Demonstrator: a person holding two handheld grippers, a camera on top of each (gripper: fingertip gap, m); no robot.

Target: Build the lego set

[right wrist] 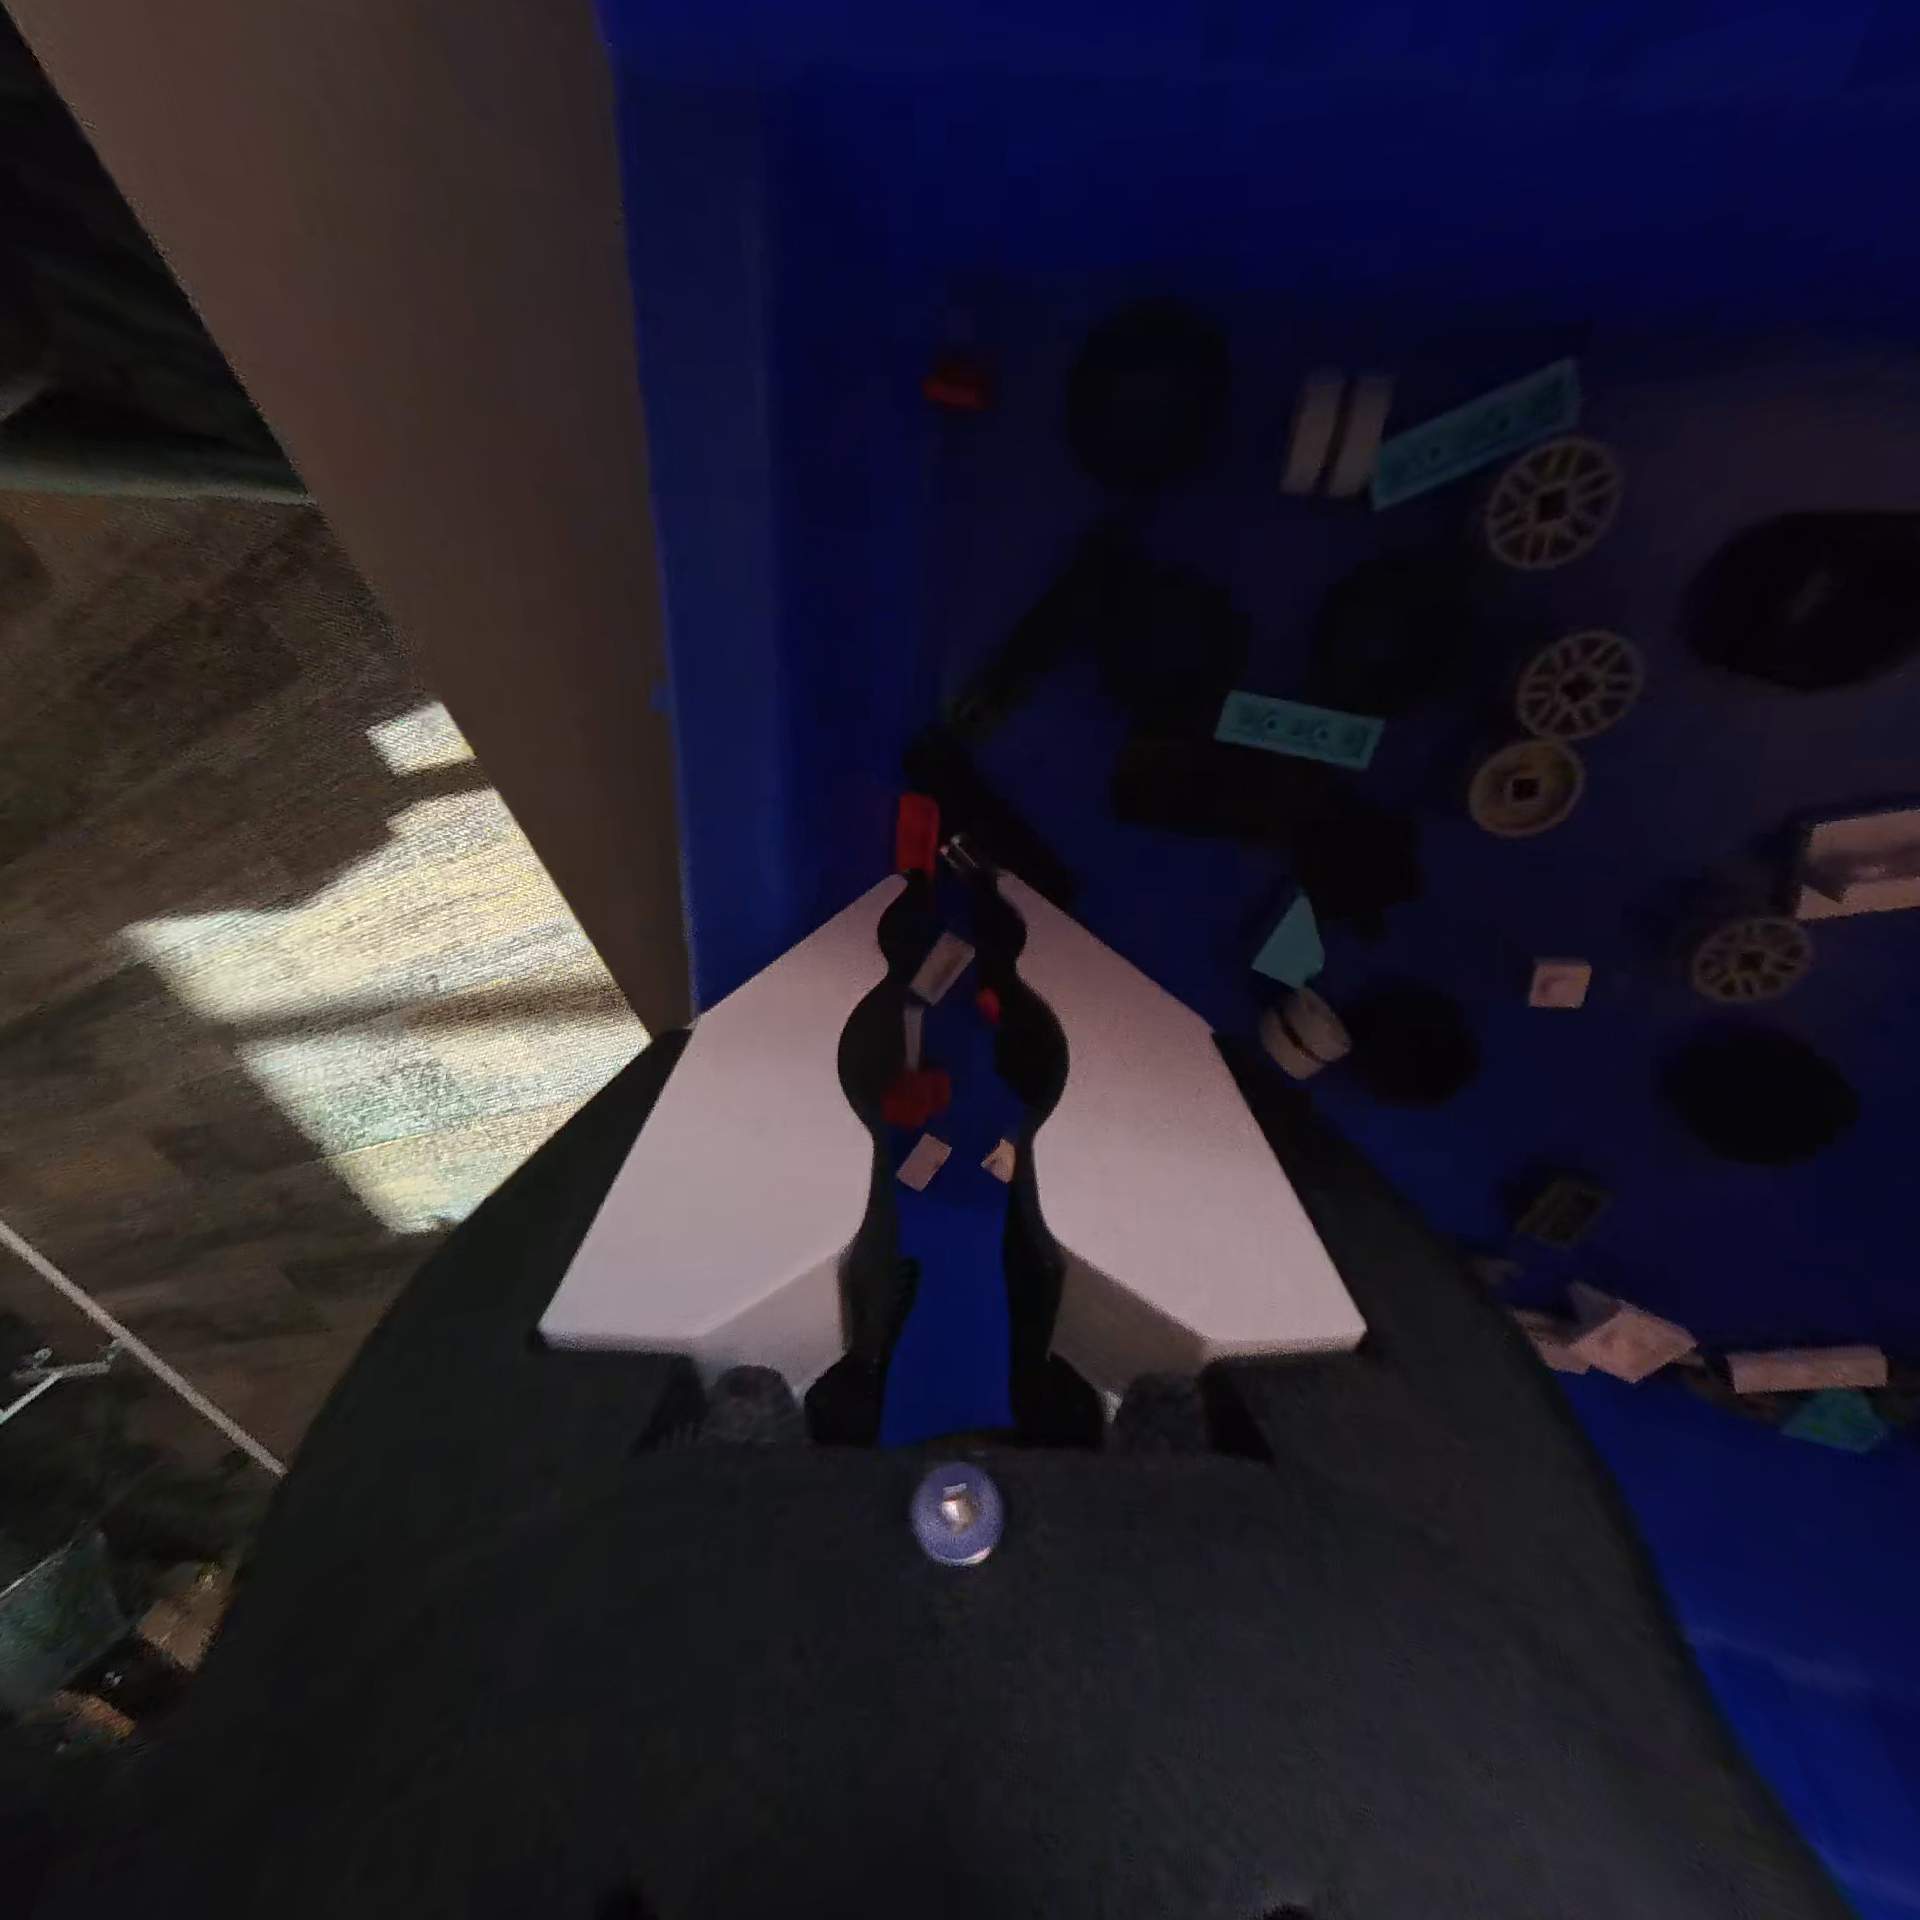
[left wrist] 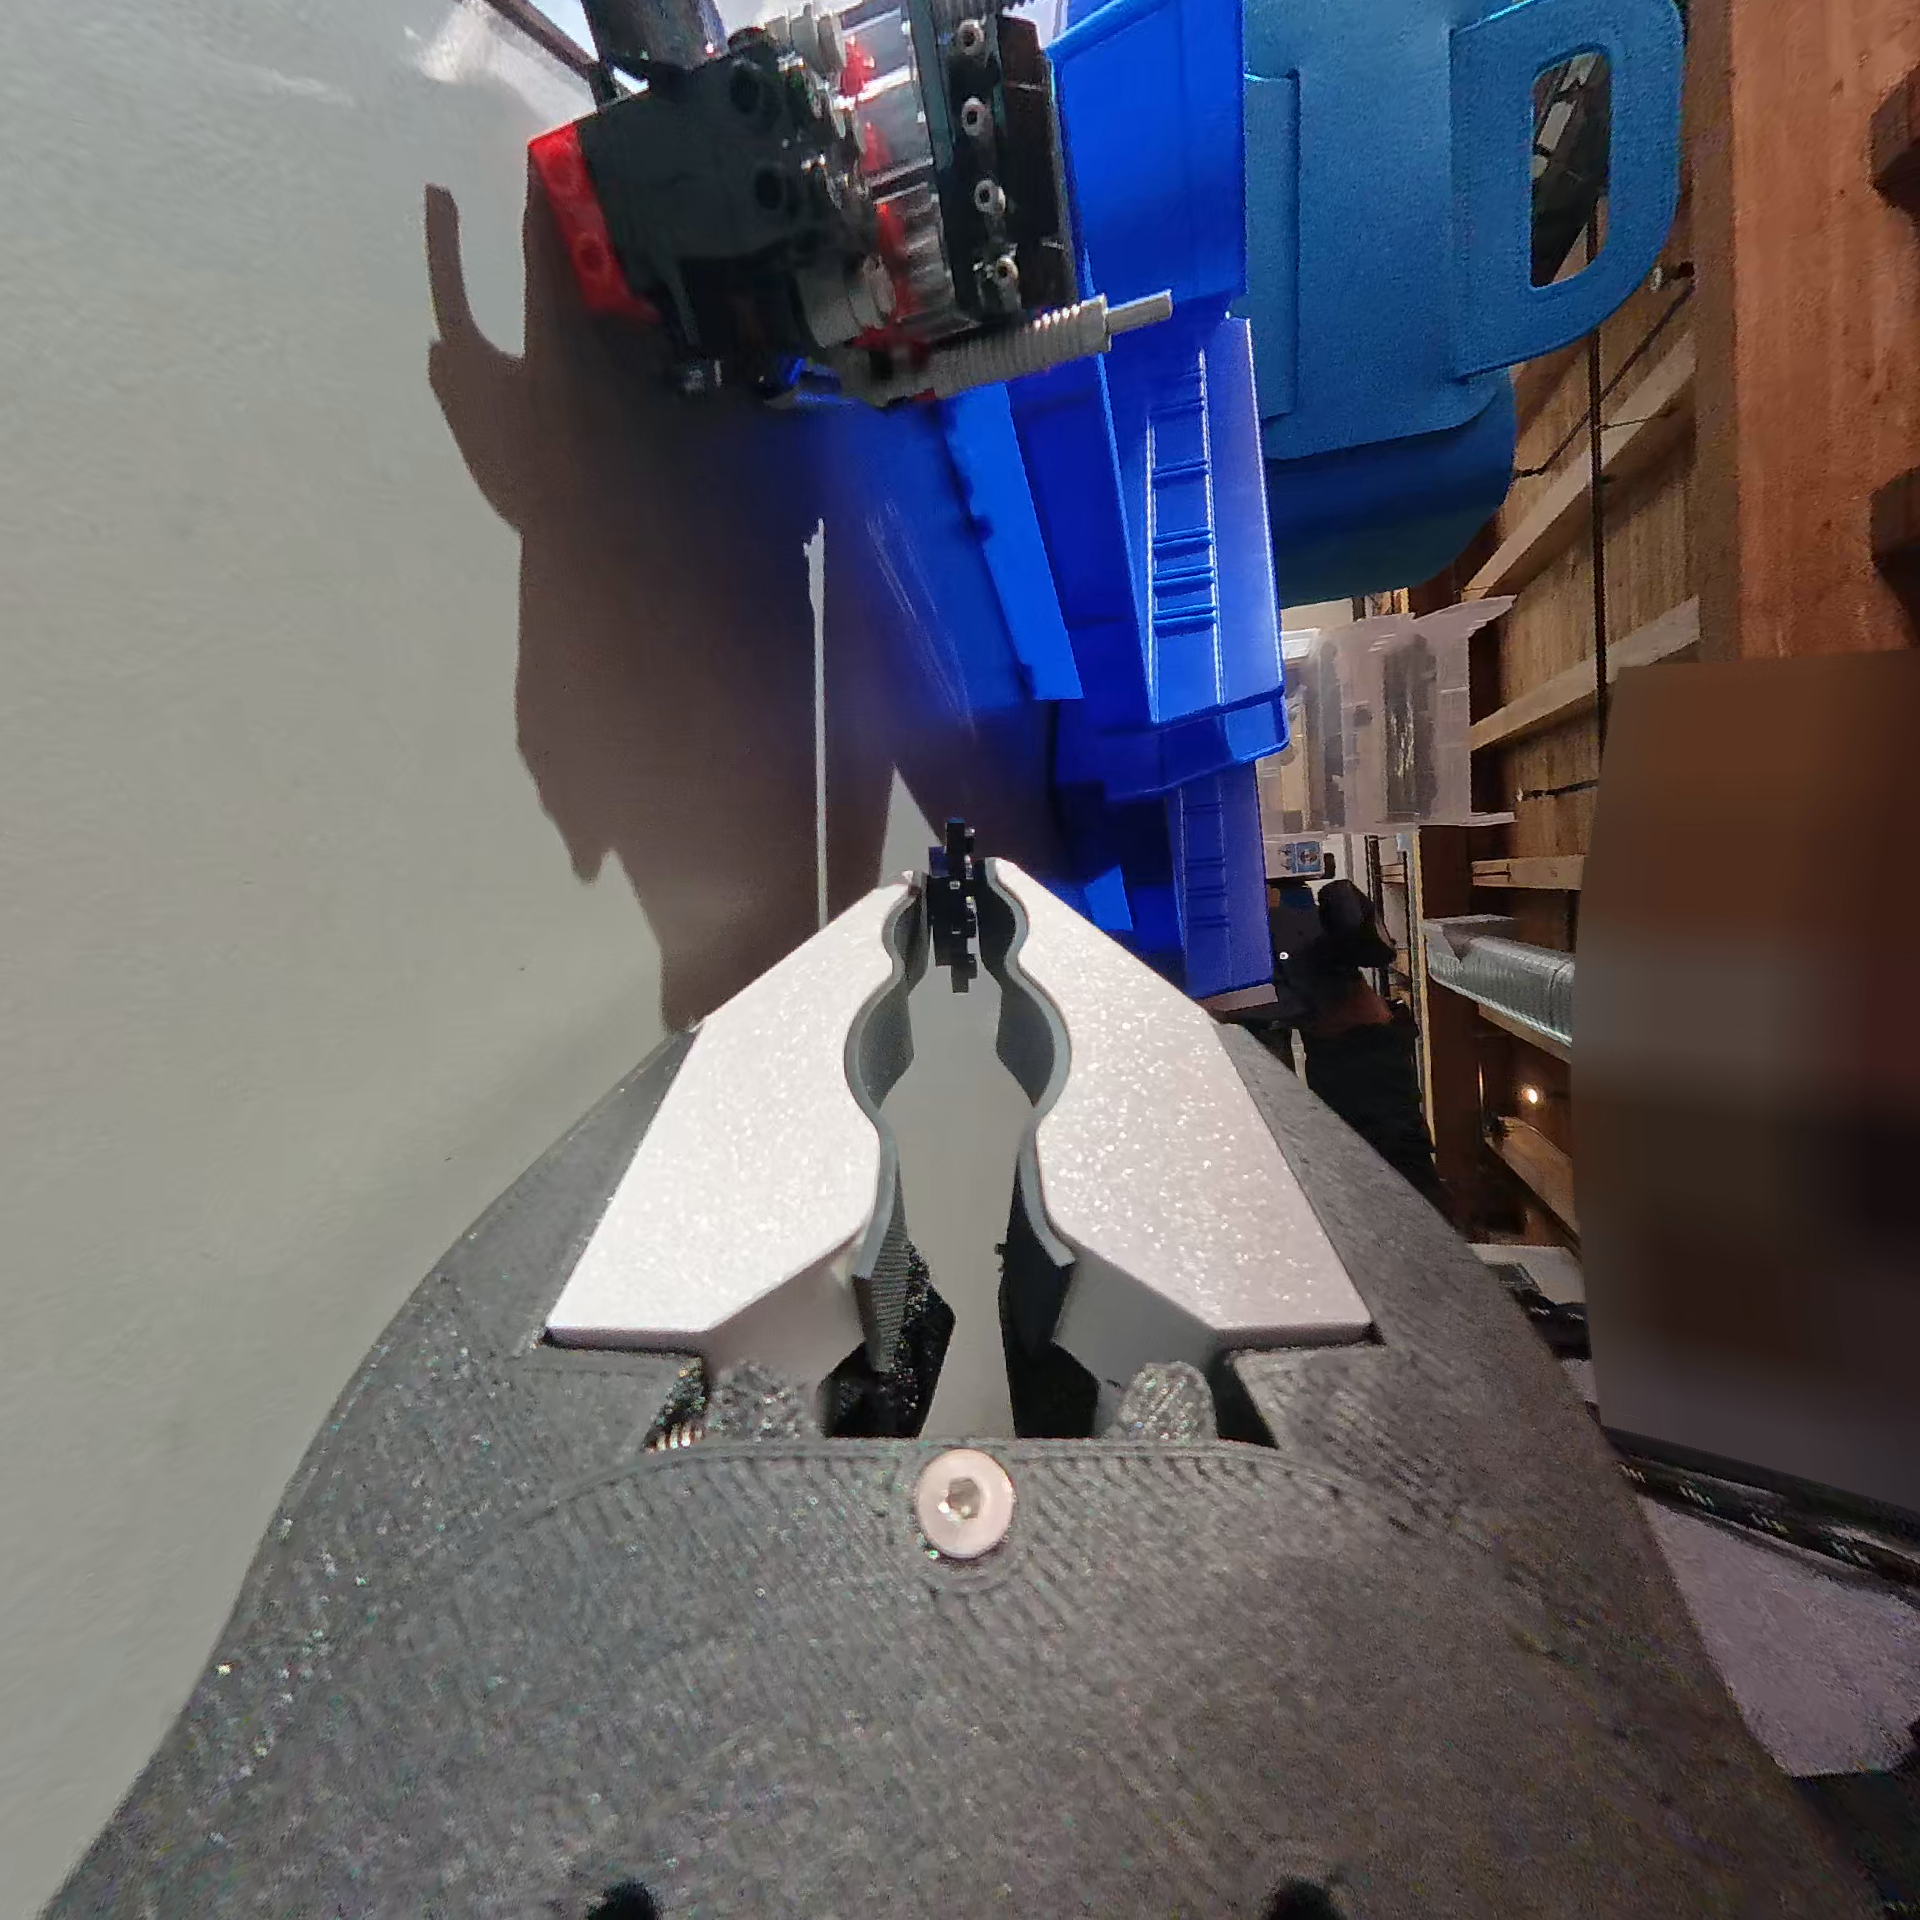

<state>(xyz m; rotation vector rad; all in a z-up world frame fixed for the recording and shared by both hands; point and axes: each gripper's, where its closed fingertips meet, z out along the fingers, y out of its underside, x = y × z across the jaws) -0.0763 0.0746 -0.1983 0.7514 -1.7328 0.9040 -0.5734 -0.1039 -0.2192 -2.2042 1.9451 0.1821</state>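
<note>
Upper centre and right of the left wrist view: blue bin [left wrist: 1164,499] on a white table [left wrist: 208,727], with the partly built lego model [left wrist: 821,197], black, red and grey, at upper centre against the bin's side. Centre of the same view: left gripper [left wrist: 956,909] clamped at the fingertips on a small black lego piece [left wrist: 954,914]. Right wrist view, inside the bin [right wrist: 1039,156]: right gripper [right wrist: 948,883] with fingers nearly together over loose lego pieces [right wrist: 1299,722]; grip on any piece cannot be told
</note>
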